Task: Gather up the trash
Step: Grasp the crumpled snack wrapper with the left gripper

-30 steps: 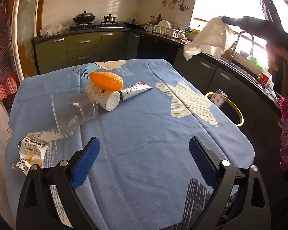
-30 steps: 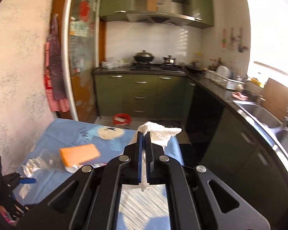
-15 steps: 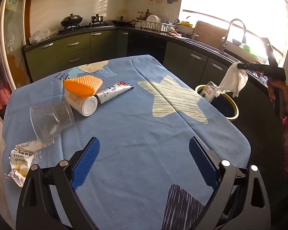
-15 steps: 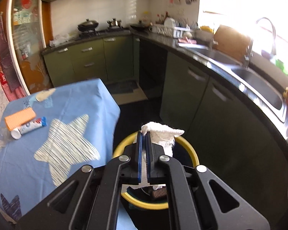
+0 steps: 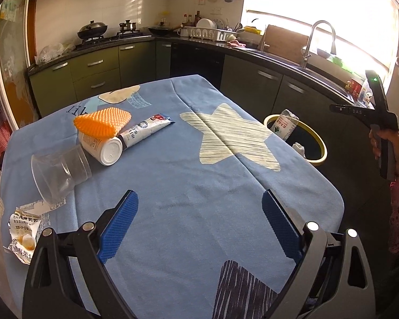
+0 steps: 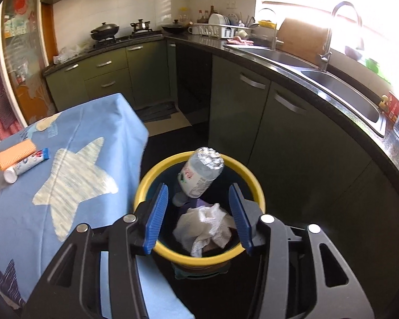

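Observation:
My right gripper (image 6: 198,204) hangs over the yellow-rimmed trash bin (image 6: 149,183), its jaws opening and apart with nothing pressed between them. The white paper towel (image 6: 204,226) lies loose inside the bin, below the fingers, beside a crushed plastic bottle (image 6: 200,172). My left gripper (image 5: 199,218) is open above the blue tablecloth (image 5: 173,186), holding nothing. On the cloth lie an orange sponge (image 5: 102,122), a white bottle (image 5: 101,146), a toothpaste tube (image 5: 146,130), a clear plastic cup (image 5: 58,172) and a crumpled snack wrapper (image 5: 22,231). The bin (image 5: 320,146) stands off the table's right edge.
Dark green kitchen cabinets (image 6: 252,106) and a counter with a sink (image 6: 340,90) curve behind the bin. A stove with pots (image 5: 93,30) stands at the back. A person's hand (image 5: 385,143) holds the right gripper's handle at the right of the left wrist view.
The right gripper came down over the bin and its jaws parted, letting the paper towel drop into the bin. The left gripper drifted slightly over the table and stayed open.

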The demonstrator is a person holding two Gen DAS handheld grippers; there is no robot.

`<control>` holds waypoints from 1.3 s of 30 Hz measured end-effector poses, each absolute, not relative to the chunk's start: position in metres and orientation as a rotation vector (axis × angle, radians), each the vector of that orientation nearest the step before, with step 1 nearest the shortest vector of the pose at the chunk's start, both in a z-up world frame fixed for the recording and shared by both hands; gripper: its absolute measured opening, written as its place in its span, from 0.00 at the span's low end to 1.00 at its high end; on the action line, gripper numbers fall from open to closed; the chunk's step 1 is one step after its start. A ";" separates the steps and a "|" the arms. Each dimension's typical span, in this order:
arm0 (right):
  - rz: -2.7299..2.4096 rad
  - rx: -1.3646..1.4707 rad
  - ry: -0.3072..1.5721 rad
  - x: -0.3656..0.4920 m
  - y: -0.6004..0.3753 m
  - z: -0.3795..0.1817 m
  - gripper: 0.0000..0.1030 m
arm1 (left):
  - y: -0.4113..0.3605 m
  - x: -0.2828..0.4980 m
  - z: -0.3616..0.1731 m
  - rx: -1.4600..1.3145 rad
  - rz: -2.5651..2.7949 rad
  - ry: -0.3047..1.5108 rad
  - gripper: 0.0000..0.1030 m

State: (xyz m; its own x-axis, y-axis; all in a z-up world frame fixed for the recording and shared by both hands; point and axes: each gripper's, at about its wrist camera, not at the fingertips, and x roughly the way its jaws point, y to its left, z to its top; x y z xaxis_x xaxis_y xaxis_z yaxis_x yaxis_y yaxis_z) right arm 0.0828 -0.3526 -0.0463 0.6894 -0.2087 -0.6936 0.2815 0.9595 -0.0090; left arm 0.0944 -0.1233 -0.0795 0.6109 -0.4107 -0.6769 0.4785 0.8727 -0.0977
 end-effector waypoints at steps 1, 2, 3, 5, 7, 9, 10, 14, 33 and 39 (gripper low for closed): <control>-0.254 0.107 0.754 0.078 -0.346 -0.047 0.49 | -0.124 0.095 -0.081 0.095 -0.514 0.765 0.90; -0.235 0.117 0.749 0.075 -0.341 -0.048 0.50 | -0.123 0.096 -0.083 0.095 -0.514 0.771 0.90; -0.207 0.137 0.747 0.073 -0.335 -0.052 0.51 | -0.123 0.096 -0.085 0.096 -0.513 0.778 0.90; -0.149 0.172 0.758 0.068 -0.322 -0.061 0.51 | -0.122 0.095 -0.088 0.099 -0.513 0.783 0.90; -0.101 0.186 0.786 0.068 -0.309 -0.072 0.51 | -0.120 0.093 -0.088 0.100 -0.511 0.783 0.90; -0.070 0.185 0.816 0.068 -0.297 -0.082 0.51 | -0.115 0.091 -0.087 0.095 -0.520 0.784 0.90; -0.062 0.188 0.823 0.069 -0.292 -0.085 0.51 | -0.112 0.090 -0.086 0.093 -0.519 0.783 0.90; -0.039 0.205 0.829 0.069 -0.277 -0.092 0.51 | -0.087 0.088 -0.080 0.080 -0.465 0.772 0.90; 0.034 0.230 0.877 0.087 -0.254 -0.111 0.51 | 0.054 0.151 -0.107 0.193 0.024 0.902 0.95; 0.034 0.235 0.888 0.092 -0.256 -0.114 0.52 | 0.064 0.169 -0.136 0.197 0.026 0.991 0.95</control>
State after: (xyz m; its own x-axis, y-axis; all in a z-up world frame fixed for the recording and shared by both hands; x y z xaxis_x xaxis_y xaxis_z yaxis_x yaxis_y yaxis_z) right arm 0.0917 -0.2565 -0.1142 0.6325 0.1270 -0.7640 0.0674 0.9737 0.2176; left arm 0.1691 0.0640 -0.1363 0.5492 0.1112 -0.8283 0.0682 0.9818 0.1770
